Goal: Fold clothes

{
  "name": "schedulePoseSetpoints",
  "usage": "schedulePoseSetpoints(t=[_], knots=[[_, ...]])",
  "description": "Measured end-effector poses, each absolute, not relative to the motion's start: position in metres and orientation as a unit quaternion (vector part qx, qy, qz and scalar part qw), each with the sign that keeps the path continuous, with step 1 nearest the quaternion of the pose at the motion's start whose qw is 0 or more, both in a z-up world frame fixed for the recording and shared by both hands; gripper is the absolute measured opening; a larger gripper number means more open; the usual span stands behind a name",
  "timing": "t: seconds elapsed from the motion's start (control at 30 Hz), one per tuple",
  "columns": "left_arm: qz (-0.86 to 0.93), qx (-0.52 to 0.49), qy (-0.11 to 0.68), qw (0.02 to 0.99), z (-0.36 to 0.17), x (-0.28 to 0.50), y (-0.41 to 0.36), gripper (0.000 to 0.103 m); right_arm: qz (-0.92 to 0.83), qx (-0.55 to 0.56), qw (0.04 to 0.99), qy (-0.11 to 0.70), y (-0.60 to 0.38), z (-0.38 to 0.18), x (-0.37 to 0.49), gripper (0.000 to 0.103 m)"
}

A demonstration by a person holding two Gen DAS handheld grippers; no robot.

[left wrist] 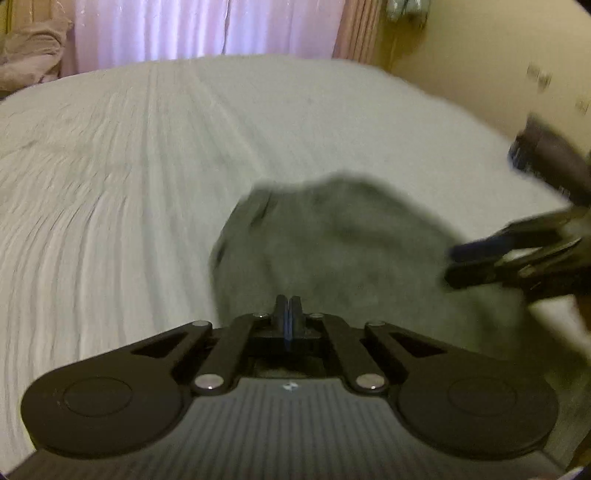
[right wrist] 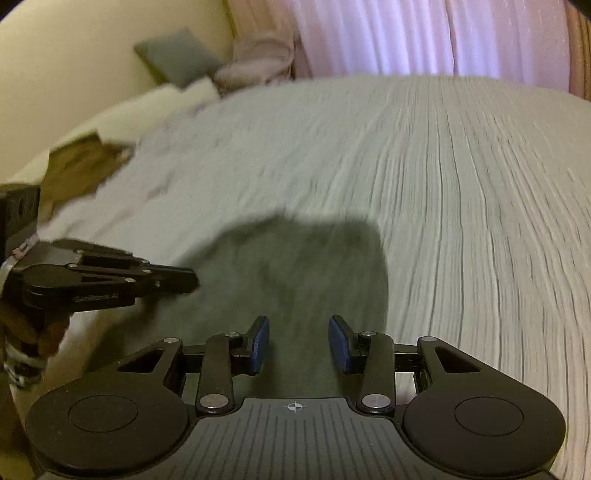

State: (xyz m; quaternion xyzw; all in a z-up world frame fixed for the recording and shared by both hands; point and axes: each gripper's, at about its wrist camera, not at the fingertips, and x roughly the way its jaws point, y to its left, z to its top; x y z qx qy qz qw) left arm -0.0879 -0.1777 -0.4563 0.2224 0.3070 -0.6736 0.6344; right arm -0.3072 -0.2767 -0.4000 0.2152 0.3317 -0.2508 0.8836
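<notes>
A dark grey garment (left wrist: 343, 243) lies bunched on the white ribbed bedspread (left wrist: 129, 184); it also shows in the right wrist view (right wrist: 295, 269). My left gripper (left wrist: 289, 301) is shut with its fingers pressed together just over the garment's near edge; nothing shows between the pads. It shows from the side in the right wrist view (right wrist: 192, 280), at the garment's left edge. My right gripper (right wrist: 299, 341) is open above the garment's near part. In the left wrist view it (left wrist: 452, 264) reaches in from the right over the garment. Both views are motion-blurred.
Pink curtains (left wrist: 207, 29) hang behind the bed. A pinkish bundle of fabric (right wrist: 255, 59) and a grey pillow (right wrist: 173, 57) sit at the bed's far left corner. A brown item (right wrist: 77, 166) lies on the bed's left side. A cream wall (left wrist: 480, 55) stands on the right.
</notes>
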Motion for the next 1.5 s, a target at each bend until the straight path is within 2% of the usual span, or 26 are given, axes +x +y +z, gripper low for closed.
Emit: schedulePoseSetpoints(t=[0.2, 0.4, 0.53, 0.67, 0.83, 0.97, 1.1, 1.2, 1.5], knots=[[-0.623, 0.192, 0.342, 0.677, -0.454, -0.075, -0.108, 0.000, -0.269, 0.242, 0.865, 0.348, -0.191, -0.409, -0.396, 0.041], [-0.628, 0.124, 0.332, 0.692, -0.412, -0.096, -0.058, 0.000, -0.331, 0.251, 0.857, 0.306, -0.135, -0.373, -0.460, 0.041], [-0.636, 0.117, 0.352, 0.677, -0.420, -0.124, -0.052, 0.006, -0.363, 0.210, 0.866, 0.272, -0.124, -0.359, -0.457, 0.041], [-0.584, 0.171, 0.383, 0.695, -0.459, -0.147, -0.043, 0.005, -0.377, 0.158, 0.850, 0.333, -0.110, -0.389, -0.430, 0.041], [-0.569, 0.145, 0.416, 0.694, -0.452, -0.152, -0.006, 0.005, -0.386, 0.206, 0.822, 0.364, -0.088, -0.412, -0.451, 0.041], [-0.544, 0.163, 0.427, 0.704, -0.443, -0.164, 0.009, 0.009, -0.395, 0.251, 0.813, 0.346, -0.073, -0.407, -0.477, 0.041], [-0.525, 0.176, 0.436, 0.709, -0.437, -0.178, 0.015, 0.021, -0.396, 0.272, 0.817, 0.319, -0.066, -0.394, -0.488, 0.041], [-0.512, 0.196, 0.425, 0.720, -0.432, -0.190, 0.017, 0.026, -0.404, 0.267, 0.813, 0.324, -0.062, -0.387, -0.489, 0.041], [-0.505, 0.209, 0.406, 0.732, -0.420, -0.203, 0.029, 0.028, -0.409, 0.271, 0.808, 0.325, -0.050, -0.384, -0.491, 0.041]])
